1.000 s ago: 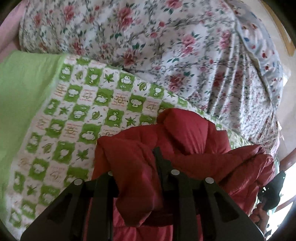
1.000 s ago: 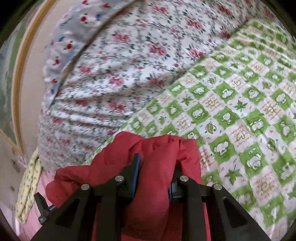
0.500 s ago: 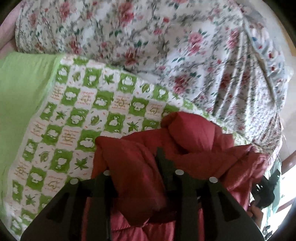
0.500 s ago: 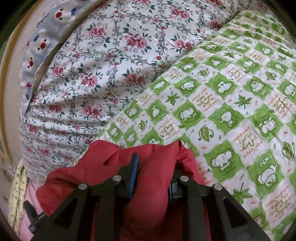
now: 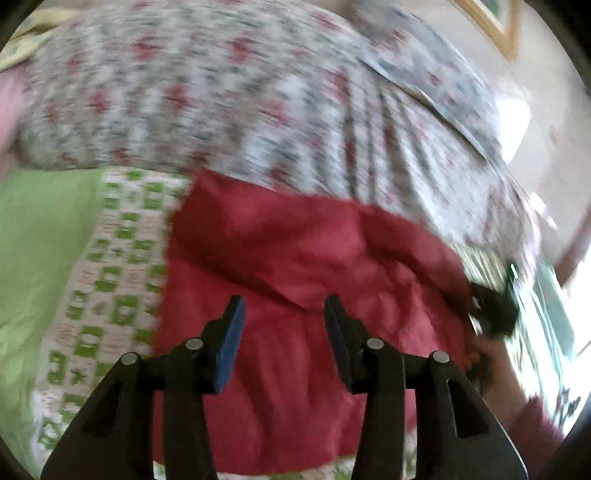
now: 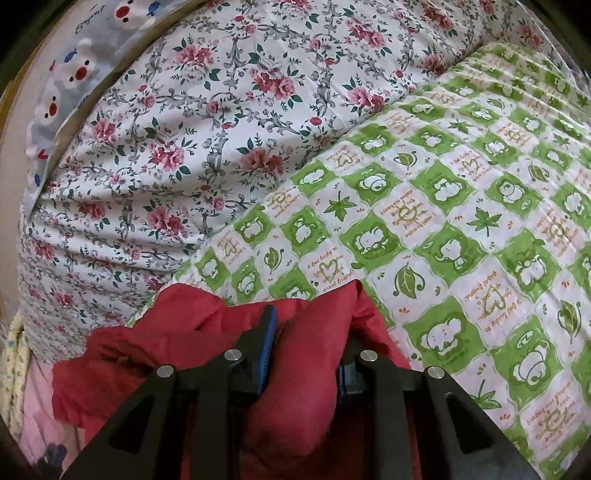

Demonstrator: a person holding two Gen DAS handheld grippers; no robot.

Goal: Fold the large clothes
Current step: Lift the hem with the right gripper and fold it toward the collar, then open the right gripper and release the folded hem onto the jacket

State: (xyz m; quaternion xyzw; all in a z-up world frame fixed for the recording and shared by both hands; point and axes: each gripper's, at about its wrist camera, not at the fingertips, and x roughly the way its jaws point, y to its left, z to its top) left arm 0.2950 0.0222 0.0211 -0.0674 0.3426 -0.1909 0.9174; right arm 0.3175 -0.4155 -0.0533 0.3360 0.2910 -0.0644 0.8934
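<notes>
A red puffy jacket lies on a bed with a green-and-white checked sheet. In the blurred left wrist view my left gripper is open, its fingers apart just above the red fabric and holding nothing. In the right wrist view my right gripper is shut on a thick fold of the red jacket, which bulges between the blue pads. The right gripper also shows at the jacket's far right edge in the left wrist view.
A bulky floral quilt is piled along the far side of the checked sheet. A plain green cloth lies at the left. A bear-print cloth and a wall with a wooden frame lie beyond.
My left gripper has opened and let go of the red jacket, which now lies flatter on the sheet. The left view has swung and blurred. My right gripper keeps its hold.
</notes>
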